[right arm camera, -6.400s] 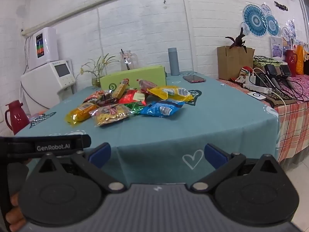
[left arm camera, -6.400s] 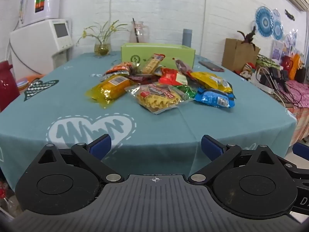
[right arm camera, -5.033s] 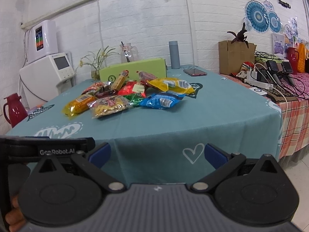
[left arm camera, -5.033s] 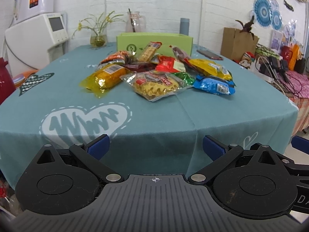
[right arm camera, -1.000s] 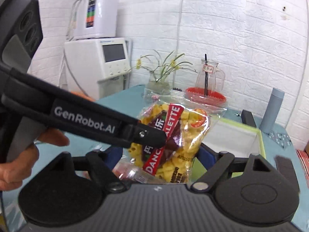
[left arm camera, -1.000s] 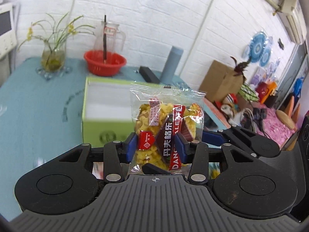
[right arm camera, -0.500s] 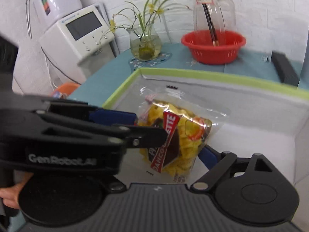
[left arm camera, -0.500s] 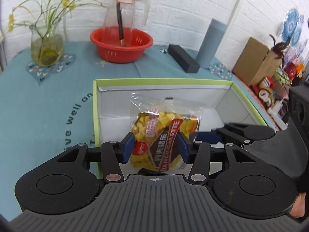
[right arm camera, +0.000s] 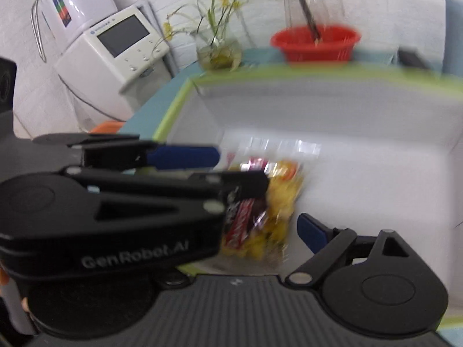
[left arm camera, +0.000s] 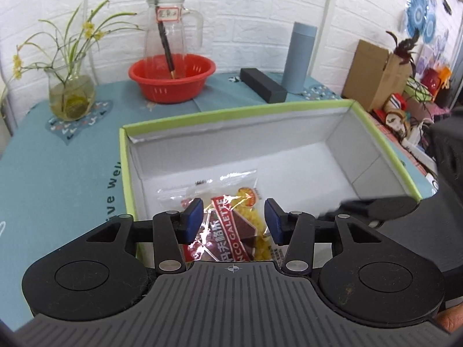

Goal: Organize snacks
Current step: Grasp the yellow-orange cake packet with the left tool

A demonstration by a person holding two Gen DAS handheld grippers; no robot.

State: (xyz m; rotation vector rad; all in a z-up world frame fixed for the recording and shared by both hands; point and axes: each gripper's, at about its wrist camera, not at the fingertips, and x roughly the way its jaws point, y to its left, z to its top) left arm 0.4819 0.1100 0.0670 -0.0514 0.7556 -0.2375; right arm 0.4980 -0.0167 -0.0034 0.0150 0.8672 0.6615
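Note:
A clear bag of yellow snacks with a red and brown label (left arm camera: 228, 219) lies on the white floor of the green-rimmed box (left arm camera: 126, 167), near its front left corner. My left gripper (left arm camera: 233, 218) is open just above it, with its blue pads apart on either side and not touching it. In the right wrist view the bag (right arm camera: 269, 202) lies in the box (right arm camera: 176, 104). My right gripper (right arm camera: 260, 228) is open. Its left finger is hidden behind the left gripper's body; only its right blue pad (right arm camera: 311, 232) shows.
Behind the box on the teal tablecloth stand a red basin (left arm camera: 172, 76), a glass pitcher (left arm camera: 167, 20), a vase of flowers (left arm camera: 71, 95), a black case (left arm camera: 263, 88) and a grey-blue bottle (left arm camera: 299, 57). A white machine (right arm camera: 115, 57) stands to the left.
My left gripper has opened and let go of the snack bag, which now lies in the box. Both grippers have moved lower and closer over the box.

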